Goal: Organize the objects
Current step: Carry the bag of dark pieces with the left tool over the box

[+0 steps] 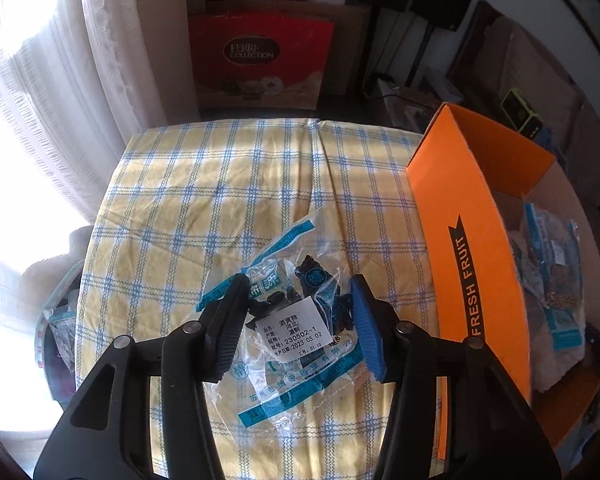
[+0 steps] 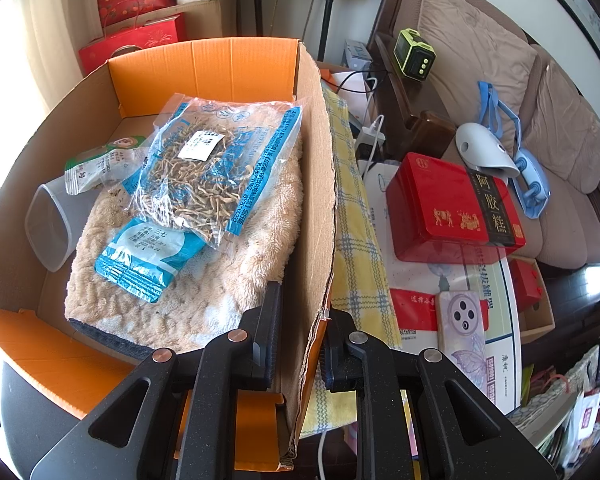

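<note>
Inside the orange cardboard box (image 2: 204, 68) lie three sealed packets: one clear bag of pale dried herbs (image 2: 216, 164), one blue-and-white packet (image 2: 148, 256) and one small green-edged sachet (image 2: 100, 166). The box also holds one plush towel (image 2: 220, 280) and one plastic cup (image 2: 48, 228). Left of the box, one bag of dark pieces (image 1: 296, 320) lies on the checked cloth (image 1: 260, 168).

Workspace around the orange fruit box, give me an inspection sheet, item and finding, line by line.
Surface: checked tablecloth, wrinkled.
Job's things: clear herb packet on the cloth; orange box holding a dried-herb bag, blue packet, plastic cup and fluffy towel.
Clutter: red tin, phone.
Grippers: left gripper open, straddling the herb packet; right gripper astride the box wall, grip unclear.
Cables: white charger lead beside the box.
Surroundings: sofa, red gift bag, curtain.
</note>
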A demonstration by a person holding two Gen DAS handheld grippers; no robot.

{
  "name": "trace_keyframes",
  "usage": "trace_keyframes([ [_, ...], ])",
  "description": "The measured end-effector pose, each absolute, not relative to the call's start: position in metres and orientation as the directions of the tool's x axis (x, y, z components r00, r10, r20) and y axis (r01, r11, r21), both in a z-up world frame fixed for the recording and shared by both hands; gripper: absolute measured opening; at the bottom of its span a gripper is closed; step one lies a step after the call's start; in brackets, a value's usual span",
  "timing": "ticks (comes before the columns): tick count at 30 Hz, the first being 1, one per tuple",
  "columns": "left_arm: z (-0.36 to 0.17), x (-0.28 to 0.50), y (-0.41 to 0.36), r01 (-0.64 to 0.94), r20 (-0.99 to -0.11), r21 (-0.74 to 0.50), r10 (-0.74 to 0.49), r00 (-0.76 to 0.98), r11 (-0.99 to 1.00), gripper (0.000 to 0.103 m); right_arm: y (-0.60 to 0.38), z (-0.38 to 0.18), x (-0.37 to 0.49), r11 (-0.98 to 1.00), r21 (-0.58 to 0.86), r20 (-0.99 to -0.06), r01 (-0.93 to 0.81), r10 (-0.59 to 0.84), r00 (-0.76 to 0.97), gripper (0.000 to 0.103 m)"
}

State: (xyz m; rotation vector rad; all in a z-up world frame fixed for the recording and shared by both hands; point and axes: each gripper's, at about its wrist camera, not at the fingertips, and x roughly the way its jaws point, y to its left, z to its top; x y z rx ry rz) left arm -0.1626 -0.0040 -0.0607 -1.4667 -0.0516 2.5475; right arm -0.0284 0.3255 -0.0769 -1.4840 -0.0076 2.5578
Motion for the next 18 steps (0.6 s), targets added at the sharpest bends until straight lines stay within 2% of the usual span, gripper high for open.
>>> trace_keyframes([
  [9, 0.009, -0.147, 0.042, -0.306, -0.780, -0.134, 0.291, -0.555, -0.943, 0.048, 0.326, -0.077, -0.028, -0.983, -0.096, -0.860, -0.157, 0.161, -0.484, 0.017],
  [18, 0.032, -0.127, 0.095, -0.436, -0.754, -0.170, 0.402, -0.520, -0.884, 0.048, 0.325, -0.077, -0.029, -0.983, -0.097, -0.860, -0.158, 0.162, -0.483, 0.017],
])
